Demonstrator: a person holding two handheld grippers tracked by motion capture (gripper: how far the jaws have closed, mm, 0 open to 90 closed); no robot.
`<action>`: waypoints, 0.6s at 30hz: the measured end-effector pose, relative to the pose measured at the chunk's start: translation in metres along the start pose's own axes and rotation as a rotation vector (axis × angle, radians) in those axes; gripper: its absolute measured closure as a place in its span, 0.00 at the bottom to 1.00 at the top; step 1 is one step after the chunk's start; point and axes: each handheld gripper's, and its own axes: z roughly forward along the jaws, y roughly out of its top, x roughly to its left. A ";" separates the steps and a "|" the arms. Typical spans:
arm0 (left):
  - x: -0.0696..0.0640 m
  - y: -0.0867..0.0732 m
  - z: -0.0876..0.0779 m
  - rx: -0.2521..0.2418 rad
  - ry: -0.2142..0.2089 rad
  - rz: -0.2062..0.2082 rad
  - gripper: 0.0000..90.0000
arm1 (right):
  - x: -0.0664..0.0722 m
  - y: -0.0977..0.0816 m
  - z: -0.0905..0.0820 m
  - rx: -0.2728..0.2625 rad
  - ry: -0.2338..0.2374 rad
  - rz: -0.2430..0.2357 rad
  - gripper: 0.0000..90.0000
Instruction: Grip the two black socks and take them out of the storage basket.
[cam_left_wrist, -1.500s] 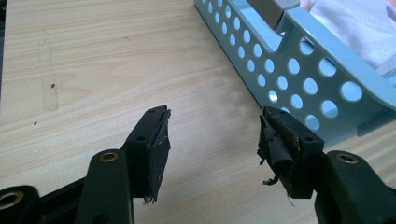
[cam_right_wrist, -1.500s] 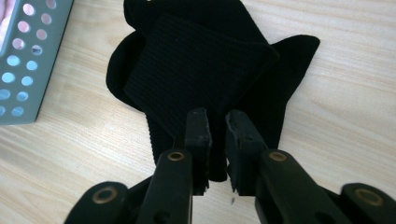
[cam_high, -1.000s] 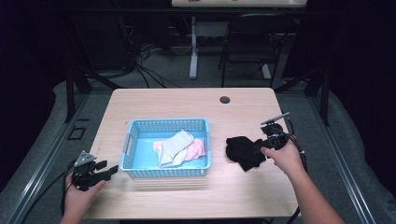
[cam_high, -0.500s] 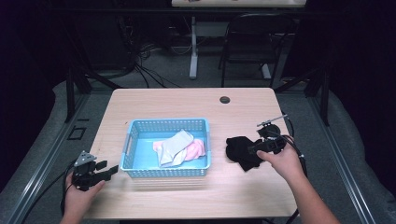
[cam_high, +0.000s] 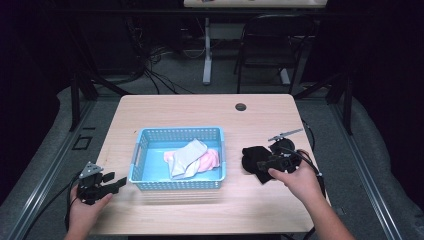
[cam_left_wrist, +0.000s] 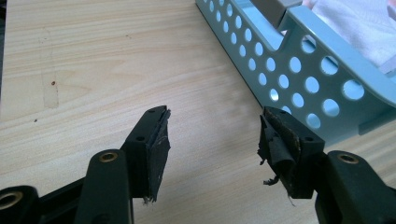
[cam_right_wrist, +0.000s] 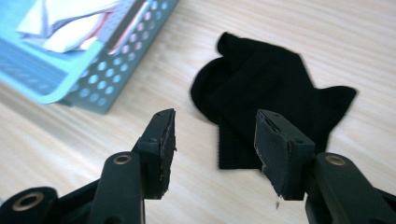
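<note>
Blue basket (cam_high: 178, 181) holds a white sock (cam_high: 186, 157) lying over a pink one (cam_high: 208, 160), black sock (cam_right_wrist: 266, 100) flat on the table (cam_high: 200, 110) just right of the basket, right gripper (cam_right_wrist: 212, 140) jaws just opened, spread above it with nothing between them, left gripper (cam_left_wrist: 212, 140) spread and empty left of the basket.

basket (cam_left_wrist: 299, 70) cut off by frame edge

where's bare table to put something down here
Bare wood: the far strip between the blue basket and the grommet hole, and the near edge below the basket. Crowded: the right side, around the black socks and right gripper.
</note>
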 end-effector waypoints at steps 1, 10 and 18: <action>0.000 0.000 0.000 0.001 0.000 -0.001 0.47 | 0.003 -0.001 0.000 -0.002 0.009 0.002 0.54; 0.000 0.000 0.000 0.002 -0.001 0.000 0.47 | 0.007 -0.013 0.010 -0.028 -0.011 0.010 0.49; -0.001 0.000 0.000 0.006 -0.002 0.008 0.47 | 0.011 -0.031 0.025 -0.071 0.022 0.055 0.44</action>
